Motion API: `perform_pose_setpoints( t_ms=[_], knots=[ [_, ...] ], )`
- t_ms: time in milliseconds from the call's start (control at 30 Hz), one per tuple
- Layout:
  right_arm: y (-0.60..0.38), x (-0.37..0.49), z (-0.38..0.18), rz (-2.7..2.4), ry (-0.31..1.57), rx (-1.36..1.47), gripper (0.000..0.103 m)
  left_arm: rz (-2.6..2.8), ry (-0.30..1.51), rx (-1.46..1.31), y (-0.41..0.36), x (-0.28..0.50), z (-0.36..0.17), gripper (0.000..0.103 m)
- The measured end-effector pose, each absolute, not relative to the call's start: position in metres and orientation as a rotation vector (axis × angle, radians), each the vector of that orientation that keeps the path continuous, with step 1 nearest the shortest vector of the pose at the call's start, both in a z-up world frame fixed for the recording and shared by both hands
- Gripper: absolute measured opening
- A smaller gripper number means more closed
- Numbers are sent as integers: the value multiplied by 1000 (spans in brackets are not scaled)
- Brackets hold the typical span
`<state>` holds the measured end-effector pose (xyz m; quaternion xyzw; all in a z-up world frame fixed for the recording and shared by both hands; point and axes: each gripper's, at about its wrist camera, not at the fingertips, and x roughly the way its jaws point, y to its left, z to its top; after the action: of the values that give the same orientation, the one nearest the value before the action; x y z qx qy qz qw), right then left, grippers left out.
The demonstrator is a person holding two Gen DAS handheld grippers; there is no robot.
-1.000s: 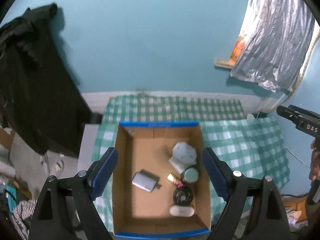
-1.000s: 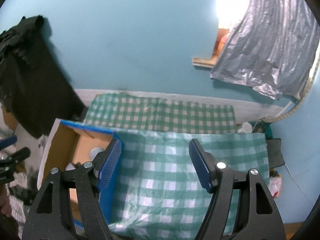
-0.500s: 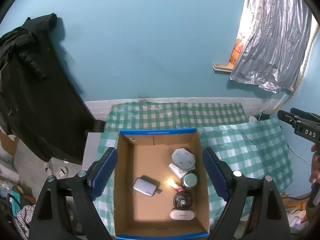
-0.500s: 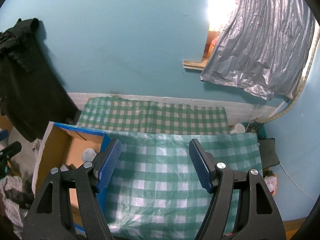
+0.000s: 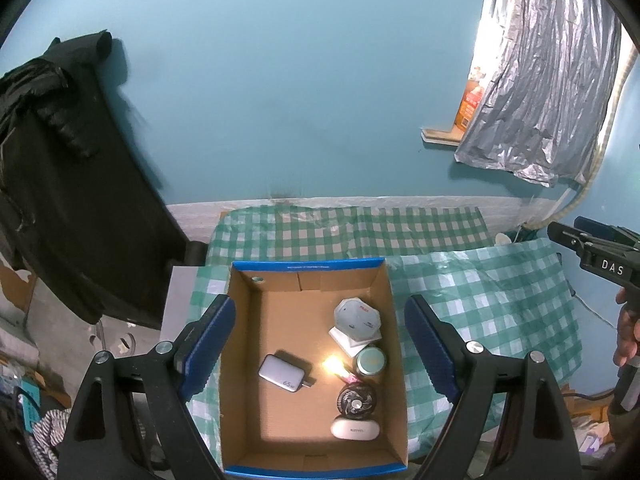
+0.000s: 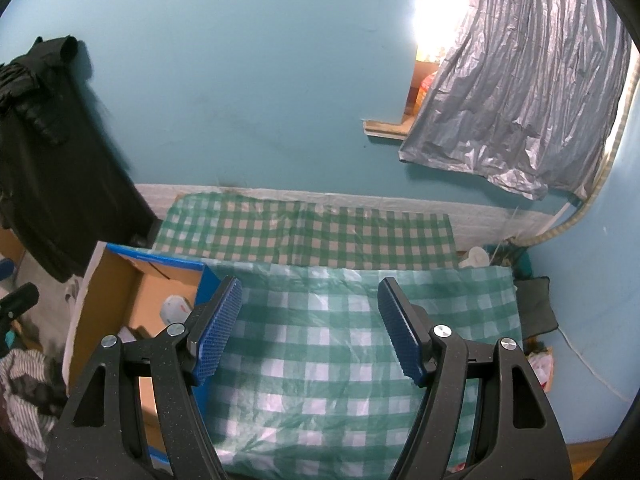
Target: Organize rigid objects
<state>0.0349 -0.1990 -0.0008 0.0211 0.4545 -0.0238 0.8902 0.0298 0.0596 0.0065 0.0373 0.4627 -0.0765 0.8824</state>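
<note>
**Both tongs empty, all visible items sit in the box**

Near, left wrist view: my left gripper (image 5: 316,344) is spread wide and holds nothing, hanging above the cardboard box (image 5: 240,360) at bottom centre. In the box, lower right to upper right: white case (image 5: 355,429), small black fan (image 5: 357,400), teal-lidded jar (image 5: 371,361), white octagonal box (image 5: 357,317). Grey power bank (image 5: 285,373) lies alone mid-floor. Something small beside the jar is lost in glare, I can't identify it.

Right wrist view: my right gripper (image 6: 310,328) is also spread and empty, over the checked cloth (image 6: 340,360) at centre. I see nothing loose on that cloth. Box corner shows at lower left.

Far: teal wall, dark clothing upper left, silver sheet upper right.

Step, my read: fits either items all packed in, or items waiting to be taken out and sorted. Can't tell which from here, so I'm calling no move.
</note>
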Motion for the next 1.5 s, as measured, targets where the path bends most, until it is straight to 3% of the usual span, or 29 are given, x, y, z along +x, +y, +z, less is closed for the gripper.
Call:
perform_pose_setpoints(
  t_ms=[1500],
  knots=[
    [-213, 37, 0, -4, 962, 3, 70, -92, 1004, 85, 41, 22, 4, 88]
  ],
)
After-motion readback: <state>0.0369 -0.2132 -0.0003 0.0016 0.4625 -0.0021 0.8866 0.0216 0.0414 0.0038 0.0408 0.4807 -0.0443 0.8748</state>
